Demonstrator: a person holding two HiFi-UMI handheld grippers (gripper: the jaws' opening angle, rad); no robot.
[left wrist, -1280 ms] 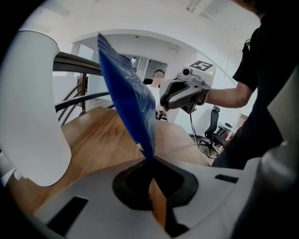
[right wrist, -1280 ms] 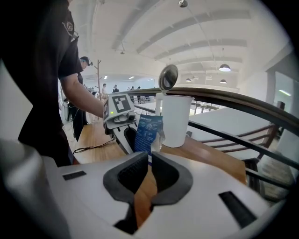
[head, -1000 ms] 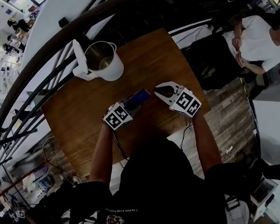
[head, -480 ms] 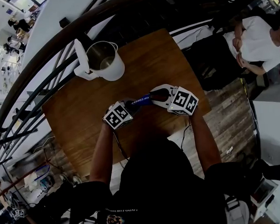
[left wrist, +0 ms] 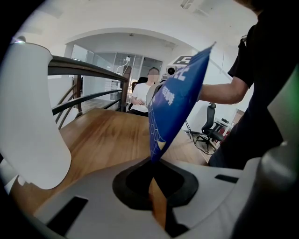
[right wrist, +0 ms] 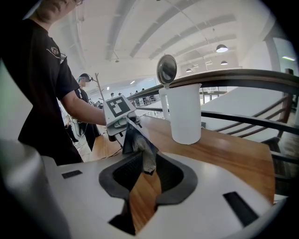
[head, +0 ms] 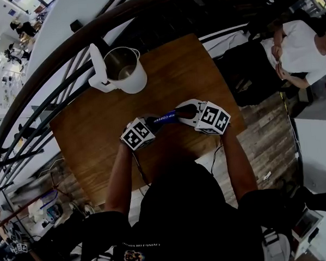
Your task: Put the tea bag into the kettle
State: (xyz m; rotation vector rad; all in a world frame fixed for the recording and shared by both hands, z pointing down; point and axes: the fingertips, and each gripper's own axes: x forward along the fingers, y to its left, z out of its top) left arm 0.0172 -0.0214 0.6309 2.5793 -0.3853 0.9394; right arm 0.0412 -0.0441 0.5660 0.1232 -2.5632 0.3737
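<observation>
A blue tea bag sachet (head: 165, 118) hangs over the wooden table (head: 98, 136) between the two grippers. My left gripper (head: 153, 123) is shut on its lower corner (left wrist: 157, 148), and the sachet (left wrist: 176, 100) stands up from the jaws. My right gripper (head: 182, 111) has just opened its jaws. The sachet's grey, crumpled free end (right wrist: 142, 151) lies between them, and the pads do not press on it. The white kettle (head: 123, 70) stands at the table's far left with its lid (right wrist: 167, 69) up; in the right gripper view the kettle (right wrist: 185, 114) is beyond the sachet.
A dark curved railing (head: 52, 92) runs behind the table's far edge, close to the kettle. A person in a white shirt (head: 297, 46) sits past the table's right side. An office chair (left wrist: 212, 128) stands on the plank floor beyond.
The right gripper has moved left to the sachet and gone from shut to open, its jaws now around the sachet's free end. The left gripper has stayed put, still holding the sachet.
</observation>
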